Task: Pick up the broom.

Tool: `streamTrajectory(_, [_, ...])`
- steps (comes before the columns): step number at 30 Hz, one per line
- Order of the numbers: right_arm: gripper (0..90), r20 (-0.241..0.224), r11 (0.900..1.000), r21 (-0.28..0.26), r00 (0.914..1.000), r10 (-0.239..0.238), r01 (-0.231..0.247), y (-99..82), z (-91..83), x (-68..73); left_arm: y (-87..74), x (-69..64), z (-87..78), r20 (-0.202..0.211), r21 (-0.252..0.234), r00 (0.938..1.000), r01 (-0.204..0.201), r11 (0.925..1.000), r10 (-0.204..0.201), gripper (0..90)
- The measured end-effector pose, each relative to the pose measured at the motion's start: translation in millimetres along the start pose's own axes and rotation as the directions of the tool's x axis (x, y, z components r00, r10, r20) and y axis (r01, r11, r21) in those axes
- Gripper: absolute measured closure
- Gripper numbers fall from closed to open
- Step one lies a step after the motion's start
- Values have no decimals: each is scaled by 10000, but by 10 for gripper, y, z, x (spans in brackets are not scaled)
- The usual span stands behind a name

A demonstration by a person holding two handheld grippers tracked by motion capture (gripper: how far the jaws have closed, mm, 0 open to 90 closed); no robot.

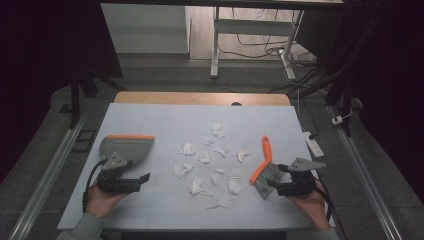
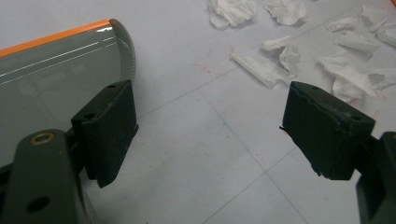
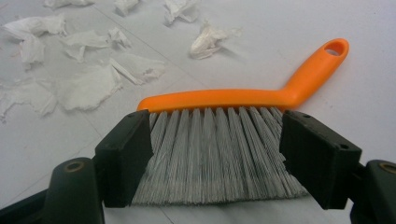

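Observation:
A grey dustpan [image 1: 126,148] with an orange rim lies at the left of the white board [image 1: 165,120]. Just below it, my left gripper [image 1: 144,179] points right with its jaws open and nothing between them. In the left gripper view [image 2: 210,121] the dustpan [image 2: 51,70] sits beside the left jaw. An orange-handled brush [image 1: 263,162] with grey bristles lies at the right. My right gripper [image 1: 273,186] is open at the bristle tips. In the right gripper view [image 3: 215,140] the bristles [image 3: 210,158] lie between the spread jaws, unsqueezed. Several crumpled white paper scraps [image 1: 210,165] are scattered mid-board.
A hand [image 1: 100,202] holds the left gripper and another hand [image 1: 312,205] holds the right one at the board's near edge. A wooden tabletop strip [image 1: 200,97] shows behind the board. A white power strip [image 1: 313,142] lies on the floor at right.

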State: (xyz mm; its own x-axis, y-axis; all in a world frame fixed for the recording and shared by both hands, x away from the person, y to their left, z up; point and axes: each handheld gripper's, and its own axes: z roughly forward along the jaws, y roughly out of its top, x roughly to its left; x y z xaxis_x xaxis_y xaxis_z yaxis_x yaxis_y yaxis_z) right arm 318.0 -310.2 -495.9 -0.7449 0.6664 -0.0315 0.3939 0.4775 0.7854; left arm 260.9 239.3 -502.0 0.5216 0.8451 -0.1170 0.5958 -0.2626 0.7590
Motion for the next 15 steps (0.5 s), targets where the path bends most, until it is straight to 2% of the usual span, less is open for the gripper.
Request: streamTrajectory(15, [257,157,9999,9,9998,-114,114,27,-18,36,13,-12,18,95,7,9998,-160,9999,160,198])
